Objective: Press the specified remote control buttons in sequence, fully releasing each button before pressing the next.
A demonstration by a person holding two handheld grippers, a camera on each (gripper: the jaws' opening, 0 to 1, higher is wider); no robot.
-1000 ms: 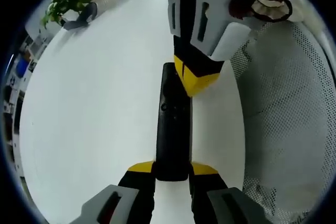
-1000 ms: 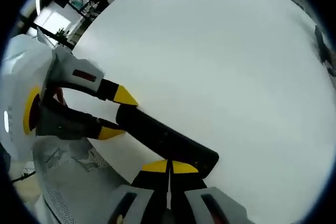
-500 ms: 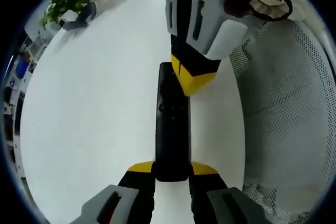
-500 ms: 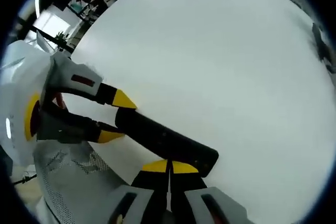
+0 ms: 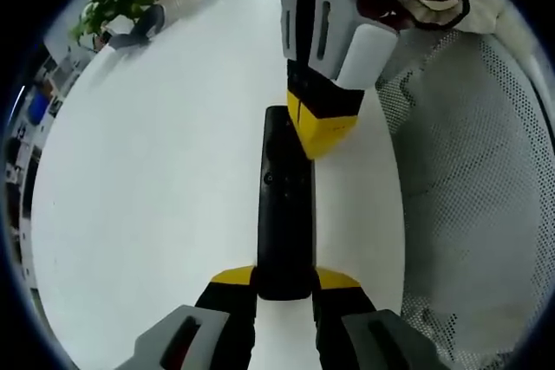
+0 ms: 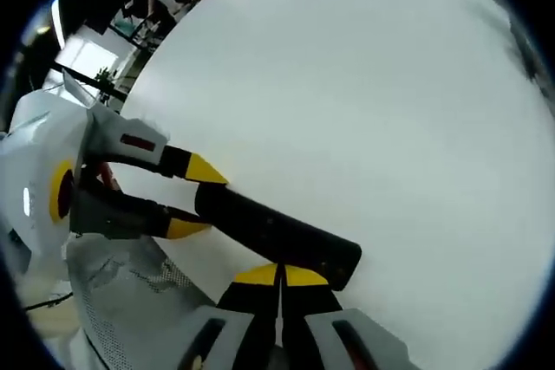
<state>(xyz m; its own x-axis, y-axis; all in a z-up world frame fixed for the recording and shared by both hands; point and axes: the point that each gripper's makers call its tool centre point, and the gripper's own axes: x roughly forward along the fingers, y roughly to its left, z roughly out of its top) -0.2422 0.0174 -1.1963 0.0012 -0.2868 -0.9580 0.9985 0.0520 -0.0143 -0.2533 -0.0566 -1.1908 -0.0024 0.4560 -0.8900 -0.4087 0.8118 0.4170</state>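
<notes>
White counter [image 5: 156, 179] carries the black remote [image 5: 284, 214], clamped at its near end by the left hand-held gripper [image 5: 284, 279], while the right hand-held gripper [image 5: 316, 132], jaws together, rests its yellow tips on the far end, so a press seems underway with the sequence unfinished.

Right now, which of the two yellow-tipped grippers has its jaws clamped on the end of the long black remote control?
The left gripper: its jaws flank the near end of the black remote control on the white table. The right gripper stands shut, tips over the remote's top face.
</notes>
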